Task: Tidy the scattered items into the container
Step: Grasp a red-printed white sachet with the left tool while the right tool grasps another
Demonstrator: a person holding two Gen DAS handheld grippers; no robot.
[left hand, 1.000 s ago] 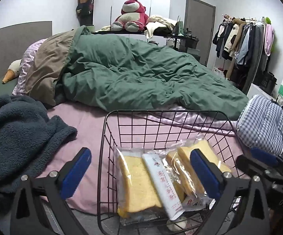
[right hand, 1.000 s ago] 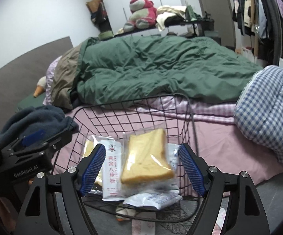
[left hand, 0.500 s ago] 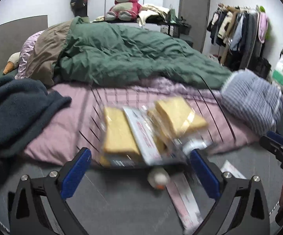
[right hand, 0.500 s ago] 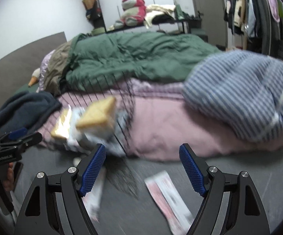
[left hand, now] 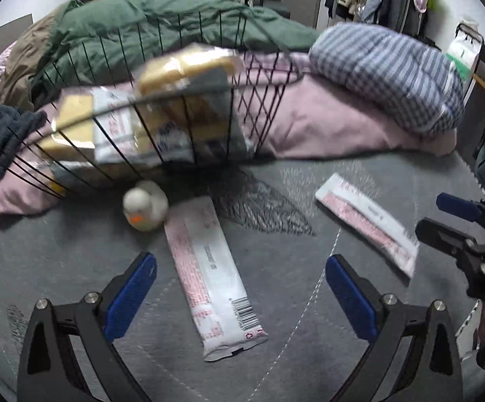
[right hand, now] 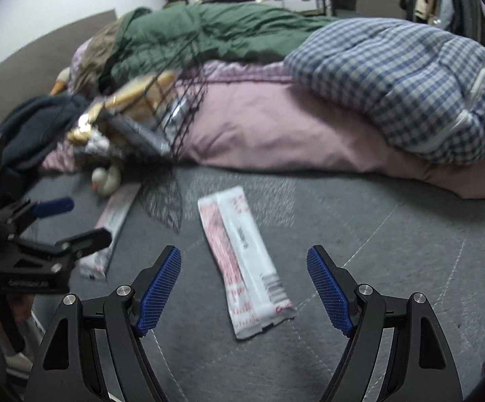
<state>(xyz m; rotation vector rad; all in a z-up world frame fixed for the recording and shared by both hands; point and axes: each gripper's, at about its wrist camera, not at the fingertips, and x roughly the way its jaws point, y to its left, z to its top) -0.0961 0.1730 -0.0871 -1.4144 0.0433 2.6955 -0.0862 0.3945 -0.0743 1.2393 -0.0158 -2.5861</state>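
- While both of our tools hang over the grey quilted floor mat [left hand: 309, 351], two flat white-and-pink foil snack packets lie loose on it: one long packet [left hand: 214, 279] just below the left hand-held gripper [left hand: 239, 296], and a second packet [right hand: 244, 268] just beyond the right hand-held gripper [right hand: 244, 293], between the lines of its fingers.
- We see the left one with its blue pads spread wide and nothing between them; the right one stands equally wide apart and likewise empty.
- Beyond the packets, the black wire basket [left hand: 162, 100] sits at the edge of the pink-sheeted bed [left hand: 326, 124], already holding clear-wrapped slices of yellow sponge cake [left hand: 182, 73] and more packets.
- A small white rubber duck with an orange beak [left hand: 145, 206] rests on the mat, just in front of the basket and just beside the top end of the left packet.
- We judge the packets light, thin and limp, with slick foil that could slide between the pads; lying flat, they offer little edge to pinch.
- We would take each across its narrow width near the middle, so it neither droops nor folds as it is carried.
- The duck looks soft and rounded; we would close gently on its body.
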